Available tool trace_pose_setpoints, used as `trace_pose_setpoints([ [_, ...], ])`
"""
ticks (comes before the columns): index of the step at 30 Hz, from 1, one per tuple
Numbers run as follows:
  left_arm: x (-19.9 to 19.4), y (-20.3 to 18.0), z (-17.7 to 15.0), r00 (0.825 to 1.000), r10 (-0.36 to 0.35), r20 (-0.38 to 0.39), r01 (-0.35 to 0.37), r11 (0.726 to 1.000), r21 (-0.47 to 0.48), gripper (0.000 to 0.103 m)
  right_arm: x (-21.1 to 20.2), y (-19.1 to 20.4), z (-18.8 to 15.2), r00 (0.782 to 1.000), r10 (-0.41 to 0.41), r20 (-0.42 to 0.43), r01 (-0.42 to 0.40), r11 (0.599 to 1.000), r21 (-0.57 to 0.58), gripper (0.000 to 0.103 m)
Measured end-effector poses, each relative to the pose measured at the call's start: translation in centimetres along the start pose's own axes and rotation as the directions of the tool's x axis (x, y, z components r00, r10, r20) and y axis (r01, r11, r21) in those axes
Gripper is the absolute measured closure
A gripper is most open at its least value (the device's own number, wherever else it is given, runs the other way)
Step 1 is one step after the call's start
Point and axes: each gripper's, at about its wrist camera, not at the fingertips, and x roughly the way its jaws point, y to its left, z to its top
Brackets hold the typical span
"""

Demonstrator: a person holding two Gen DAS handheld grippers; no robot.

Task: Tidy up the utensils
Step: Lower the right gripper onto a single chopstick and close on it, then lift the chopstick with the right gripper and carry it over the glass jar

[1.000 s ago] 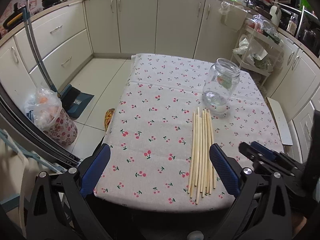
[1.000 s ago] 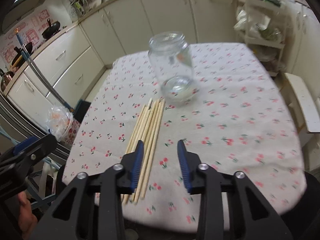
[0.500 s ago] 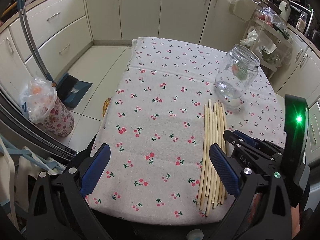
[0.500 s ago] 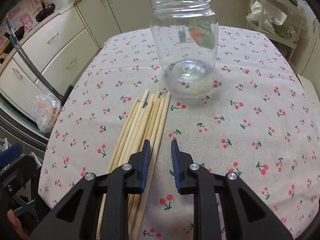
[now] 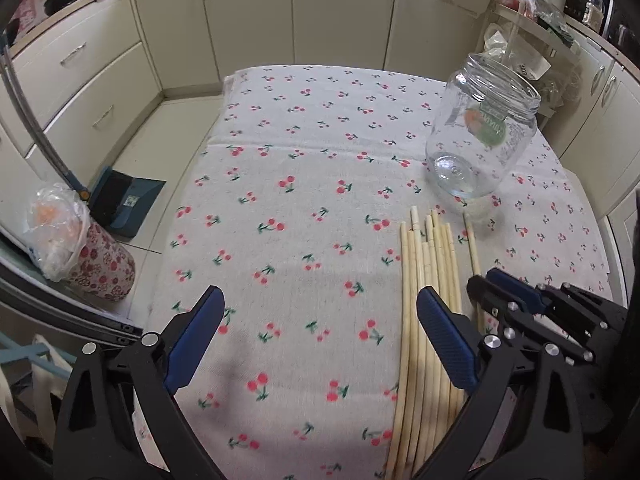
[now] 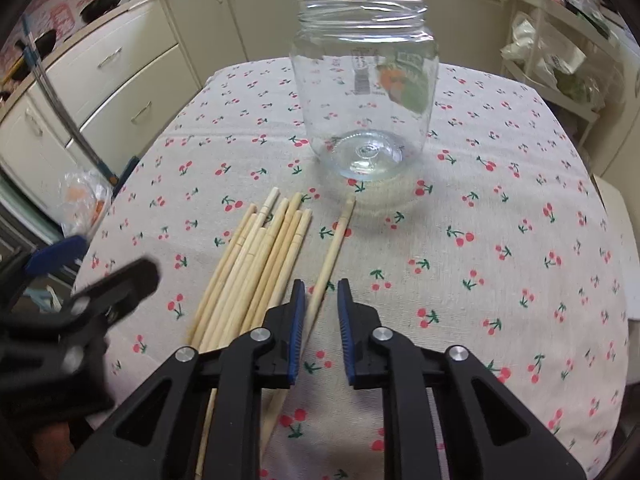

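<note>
Several wooden chopsticks (image 5: 426, 280) (image 6: 264, 248) lie side by side on the cherry-print tablecloth (image 5: 304, 184). One chopstick (image 6: 332, 248) lies apart to their right; it also shows in the left wrist view (image 5: 473, 248). An empty glass jar (image 5: 480, 136) (image 6: 366, 92) stands upright just beyond them. My right gripper (image 6: 318, 300) is low over the table, jaws narrowly open astride the separated chopstick, not closed on it. My left gripper (image 5: 318, 312) is wide open and empty, its right finger over the bundle.
The table's near edge lies under both grippers. Cream cabinets (image 5: 340, 12) ring the room. A dustpan (image 5: 124, 200) and a bagged floral bin (image 5: 80, 248) stand on the floor to the left. A wire rack (image 6: 560, 48) stands at the right.
Both grippers moved forward and down toward the chopsticks. One chopstick now lies apart from the bundle, between my right gripper's jaws, which opened slightly.
</note>
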Motion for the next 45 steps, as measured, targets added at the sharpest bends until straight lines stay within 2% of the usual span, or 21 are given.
trace_pose_setpoints([
  [6,1.6,-1.1,0.8,1.000,-0.007,-0.007,0.008,0.999,0.049,0.011,-0.9,-2.3,-1.0,0.999,-0.028,-0.028,0.027,0.999,-0.026,0.091],
  [8,2.6,-1.5,0.8,1.000,-0.006,-0.030,0.008,0.998,0.064,0.017,-1.2,-3.2,-1.1,0.999,-0.030,-0.034,0.029,0.999,-0.019,0.091],
  [15,4.3,-1.9,0.4,0.998,0.027,-0.050,-0.022,0.995,0.093,0.021,-1.3,-3.8,-1.3,1.000,-0.004,-0.017,0.004,1.000,0.006,0.091],
  [19,4.4,-2.5,0.7,0.998,0.047,-0.034,-0.043,0.992,0.115,0.022,-1.0,-4.1,-0.8,1.000,0.016,-0.003,-0.015,0.999,0.047,0.091],
  [25,4.7,-3.2,1.6,0.999,0.014,-0.045,-0.008,0.991,0.130,0.044,-0.6,-4.5,-0.1,0.999,0.035,-0.004,-0.035,0.996,0.079,0.091],
  [27,4.7,-3.5,1.7,0.999,-0.007,-0.046,0.013,0.991,0.136,0.057,-0.5,-4.3,0.1,0.999,0.040,-0.007,-0.039,0.996,0.076,0.095],
  [29,4.5,-3.7,1.7,0.998,-0.025,-0.053,0.032,0.989,0.146,0.083,-0.5,-4.0,0.1,0.999,0.044,-0.025,-0.043,0.998,0.048,0.095],
  [31,4.3,-3.5,1.7,0.996,-0.052,-0.072,0.061,0.989,0.136,0.092,-0.8,-3.8,0.0,0.998,0.042,-0.043,-0.042,0.999,0.017,0.096],
  [35,4.5,-2.4,2.2,0.987,-0.117,-0.114,0.128,0.987,0.099,0.093,-1.1,-3.9,0.1,0.997,0.037,-0.061,-0.037,0.999,0.011,0.093],
  [36,4.5,-2.3,2.3,0.985,-0.123,-0.120,0.134,0.987,0.092,0.093,-1.1,-3.9,0.3,0.998,0.032,-0.057,-0.031,0.999,0.010,0.083],
  [37,4.6,-2.3,2.4,0.984,-0.126,-0.123,0.137,0.987,0.085,0.093,-1.0,-4.0,0.5,0.999,0.018,-0.048,-0.018,1.000,0.010,0.069],
  [39,4.7,-2.4,2.5,0.986,-0.115,-0.120,0.127,0.987,0.097,0.093,-0.8,-3.8,0.7,0.999,0.010,-0.045,-0.009,1.000,0.004,0.067],
  [41,4.8,-2.7,2.4,0.988,-0.103,-0.114,0.116,0.987,0.110,0.091,-0.3,-3.6,0.7,0.999,0.012,-0.053,-0.013,1.000,-0.002,0.071],
  [42,4.8,-2.8,2.4,0.988,-0.103,-0.112,0.116,0.987,0.112,0.091,-0.3,-3.3,0.6,0.999,-0.006,-0.044,0.005,1.000,-0.019,0.077],
  [43,4.8,-2.8,2.4,0.989,-0.100,-0.109,0.113,0.987,0.115,0.090,-0.3,-3.1,0.5,0.999,-0.021,-0.038,0.020,0.999,-0.038,0.090],
  [45,4.8,-3.0,2.4,0.991,-0.090,-0.100,0.102,0.987,0.126,0.091,-0.2,-3.2,0.4,0.999,-0.017,-0.031,0.016,0.999,-0.034,0.096],
])
